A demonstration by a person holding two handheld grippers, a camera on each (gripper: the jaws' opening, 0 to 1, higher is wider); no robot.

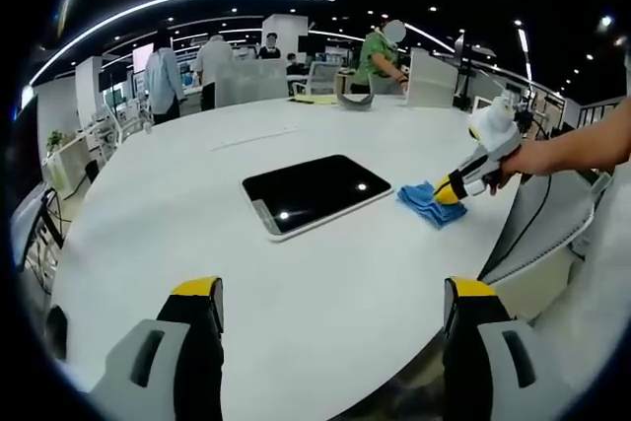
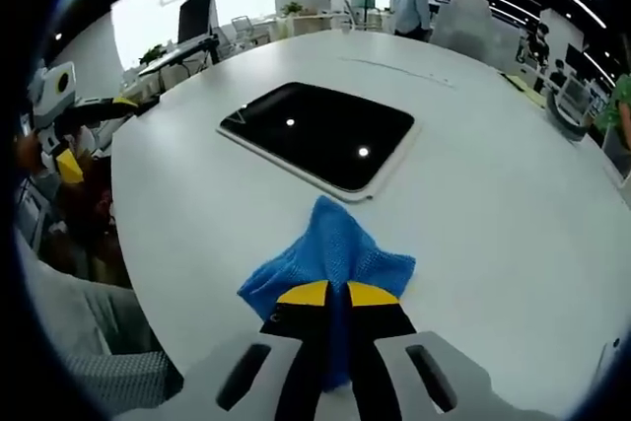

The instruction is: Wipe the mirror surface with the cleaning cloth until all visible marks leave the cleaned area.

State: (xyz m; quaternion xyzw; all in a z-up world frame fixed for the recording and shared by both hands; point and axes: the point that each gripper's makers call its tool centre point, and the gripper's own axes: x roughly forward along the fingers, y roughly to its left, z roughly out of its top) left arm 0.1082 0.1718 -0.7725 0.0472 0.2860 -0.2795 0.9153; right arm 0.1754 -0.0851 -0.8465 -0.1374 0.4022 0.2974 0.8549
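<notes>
- The right gripper point(image 2: 337, 295) has its jaws clamped on the blue cleaning cloth point(image 2: 330, 248), which fans out ahead of the jaw tips onto the white table point(image 2: 513, 214).
- The mirror point(image 2: 323, 133) lies flat just beyond the cloth, apart from it.
- The left gripper point(image 1: 330, 301) hangs low over the table edge, jaws wide apart with nothing between them; the mirror point(image 1: 315, 192) lies well ahead.
- A hand point(image 1: 532, 157) reaches in from the right, tilting the right gripper point(image 1: 449, 191) down onto the cloth point(image 1: 429, 202).

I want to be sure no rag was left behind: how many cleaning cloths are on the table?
1. The blue cloth lies on the white table just off the mirror's near corner, pinched in the right tool. None elsewhere.
</notes>
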